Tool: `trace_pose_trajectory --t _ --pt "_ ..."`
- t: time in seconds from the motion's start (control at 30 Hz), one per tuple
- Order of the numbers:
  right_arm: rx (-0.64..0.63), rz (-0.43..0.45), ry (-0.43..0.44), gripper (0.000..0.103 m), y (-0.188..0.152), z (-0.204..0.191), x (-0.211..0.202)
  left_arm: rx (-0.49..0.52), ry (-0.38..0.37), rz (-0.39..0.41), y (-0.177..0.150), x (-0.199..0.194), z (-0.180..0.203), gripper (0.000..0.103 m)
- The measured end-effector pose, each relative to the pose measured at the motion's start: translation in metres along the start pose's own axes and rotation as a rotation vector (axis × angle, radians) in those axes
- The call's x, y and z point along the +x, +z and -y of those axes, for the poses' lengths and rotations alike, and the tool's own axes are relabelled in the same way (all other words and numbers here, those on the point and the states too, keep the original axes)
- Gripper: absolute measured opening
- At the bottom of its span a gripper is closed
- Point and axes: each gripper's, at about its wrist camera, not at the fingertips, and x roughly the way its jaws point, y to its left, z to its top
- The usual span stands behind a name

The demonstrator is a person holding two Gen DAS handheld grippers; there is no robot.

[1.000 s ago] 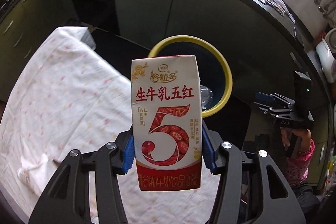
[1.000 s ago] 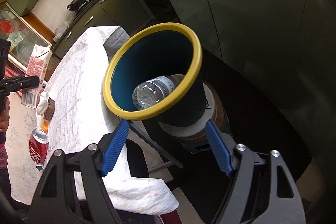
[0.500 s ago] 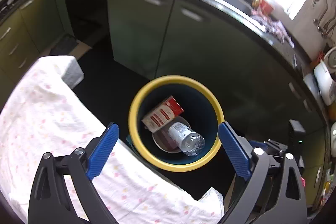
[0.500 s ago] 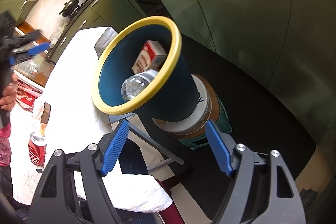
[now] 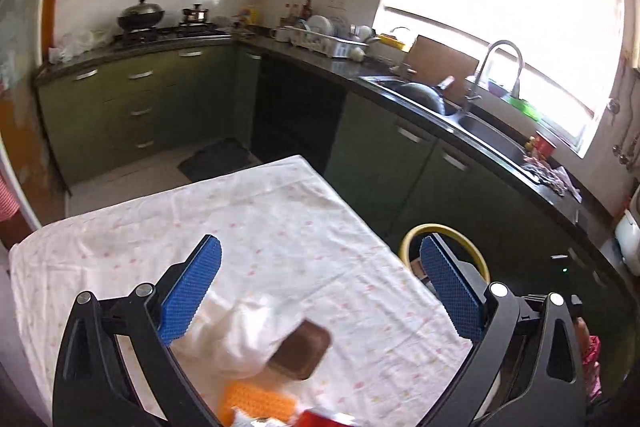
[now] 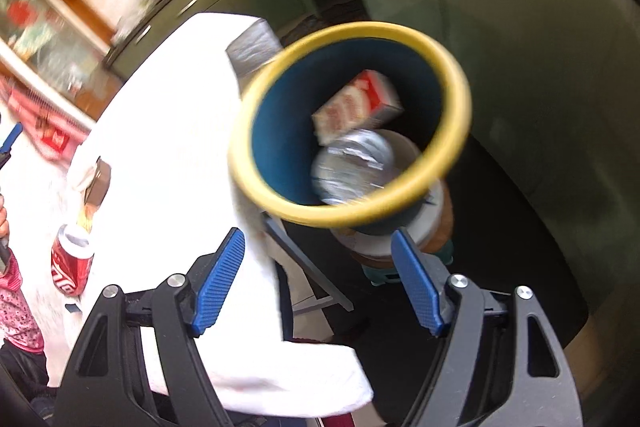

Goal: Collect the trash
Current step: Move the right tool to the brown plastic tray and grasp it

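Note:
My left gripper is open wide and empty above the white flowered tablecloth. Just under it lie a crumpled white tissue, a brown wrapper, an orange item and something red at the bottom edge. My right gripper is open and empty, pointing at the dark bin with a yellow rim. Inside the bin lie the red-and-white milk carton and a clear plastic bottle. A red can lies on the table at the left.
The bin stands off the table's right edge on a round stool. Green cabinets, a sink and a stove line the walls. A pink sleeve shows at the left. The right wrist view is blurred.
My left gripper opened and dropped the milk carton into the bin, then swung back over the table to the remaining trash. My right gripper shifted slightly and stayed open.

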Motion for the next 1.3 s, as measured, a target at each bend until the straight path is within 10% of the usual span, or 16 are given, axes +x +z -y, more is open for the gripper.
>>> trace_pose_trajectory --t 0.3,0.63,1.03,1.3 --pt "-0.33 -0.022 0.065 0.072 0.033 -0.152 0.041 -0.189 0.239 0.149 -0.071 -0.057 -0.15 0.098" --pt "-0.552 -0.088 0.147 0.036 0.056 -0.282 0.091 -0.219 0.335 0.197 -0.113 -0.05 -0.193 0.098" --pt "-0.633 -0.18 0.058 0.007 0.054 -0.314 0.146 -0.191 0.296 0.217 -0.112 -0.049 -0.164 0.098" --pt "-0.63 -0.144 0.012 0.006 0.054 -0.301 0.133 -0.206 0.292 0.226 -0.112 -0.052 -0.164 0.098"
